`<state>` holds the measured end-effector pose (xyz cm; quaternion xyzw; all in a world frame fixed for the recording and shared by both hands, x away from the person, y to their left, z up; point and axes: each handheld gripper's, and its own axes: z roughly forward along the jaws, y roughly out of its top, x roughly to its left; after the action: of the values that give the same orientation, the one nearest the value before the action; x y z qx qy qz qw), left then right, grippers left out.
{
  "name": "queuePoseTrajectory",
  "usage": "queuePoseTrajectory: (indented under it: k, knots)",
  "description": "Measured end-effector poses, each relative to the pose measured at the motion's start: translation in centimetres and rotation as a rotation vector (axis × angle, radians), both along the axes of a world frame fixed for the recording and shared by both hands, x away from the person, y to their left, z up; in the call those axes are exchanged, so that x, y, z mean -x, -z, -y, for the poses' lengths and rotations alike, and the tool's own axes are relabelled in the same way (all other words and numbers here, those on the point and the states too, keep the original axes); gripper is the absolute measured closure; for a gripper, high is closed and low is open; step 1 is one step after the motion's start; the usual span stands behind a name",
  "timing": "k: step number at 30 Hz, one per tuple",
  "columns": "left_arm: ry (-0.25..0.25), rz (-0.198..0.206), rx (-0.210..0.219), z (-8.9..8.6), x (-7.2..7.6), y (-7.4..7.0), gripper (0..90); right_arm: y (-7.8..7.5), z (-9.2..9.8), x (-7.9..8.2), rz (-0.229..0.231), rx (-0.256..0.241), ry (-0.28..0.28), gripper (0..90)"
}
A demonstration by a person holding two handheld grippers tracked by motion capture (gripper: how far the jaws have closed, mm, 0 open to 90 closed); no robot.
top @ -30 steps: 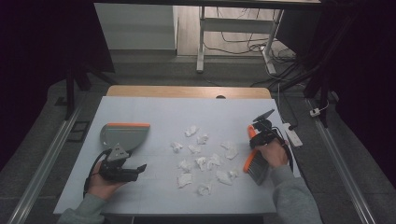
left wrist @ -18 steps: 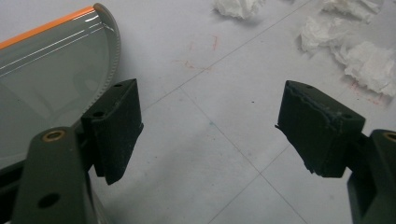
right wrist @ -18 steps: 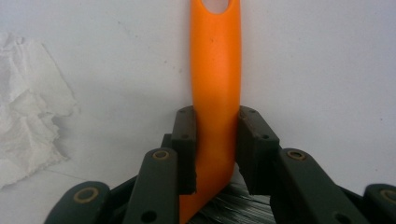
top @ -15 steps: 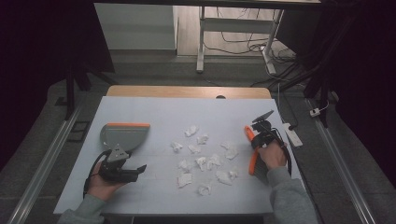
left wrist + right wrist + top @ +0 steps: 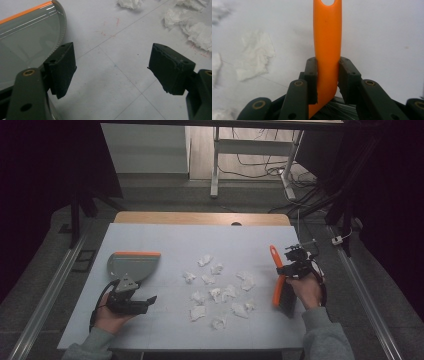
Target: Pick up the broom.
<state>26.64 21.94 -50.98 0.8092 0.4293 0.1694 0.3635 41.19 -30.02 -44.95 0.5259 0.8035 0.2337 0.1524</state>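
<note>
The paper scraps (image 5: 215,292) lie scattered at the middle of the tabletop (image 5: 165,237); everything else is placed from them. The dustpan (image 5: 132,265) rests flat on the tabletop well to their left, its mouth edge on the far side. The left tongs (image 5: 142,302) sit on the tabletop left of the scraps and just in front of the dustpan, close to its handle end. The brush (image 5: 277,280) stands just right of the scraps, in the right tongs (image 5: 292,270), with its handle pointing away toward the far edge.
</note>
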Motion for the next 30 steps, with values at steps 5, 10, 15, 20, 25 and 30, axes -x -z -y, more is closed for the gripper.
queuePoseTrajectory:
  k: [5,10,15,20,25,30]
  knots:
    - [-0.004,-0.001,0.002,0.0,-0.1,0.0,22.7,-1.5,0.6,1.3,0.068,-0.084,-0.021,70.9]
    - [-0.003,0.000,-0.003,0.1,-0.2,0.1,22.7,-2.5,1.1,2.3,0.146,-0.195,-0.067,70.9]
    - [-0.007,-0.002,-0.003,0.1,-0.2,0.1,22.7,-3.2,1.5,3.1,0.231,-0.263,-0.085,70.9]
    - [-0.007,-0.002,-0.008,0.2,-0.4,0.2,22.7,-3.6,1.6,3.5,0.269,-0.307,-0.100,70.9]
    - [-0.003,0.008,-0.001,0.4,-0.4,0.0,22.9,-3.9,1.7,3.7,0.294,-0.377,-0.111,70.9]
    - [0.009,0.025,0.000,1.0,-0.5,-0.4,23.3,-3.9,1.5,3.7,0.299,-0.428,-0.115,70.9]
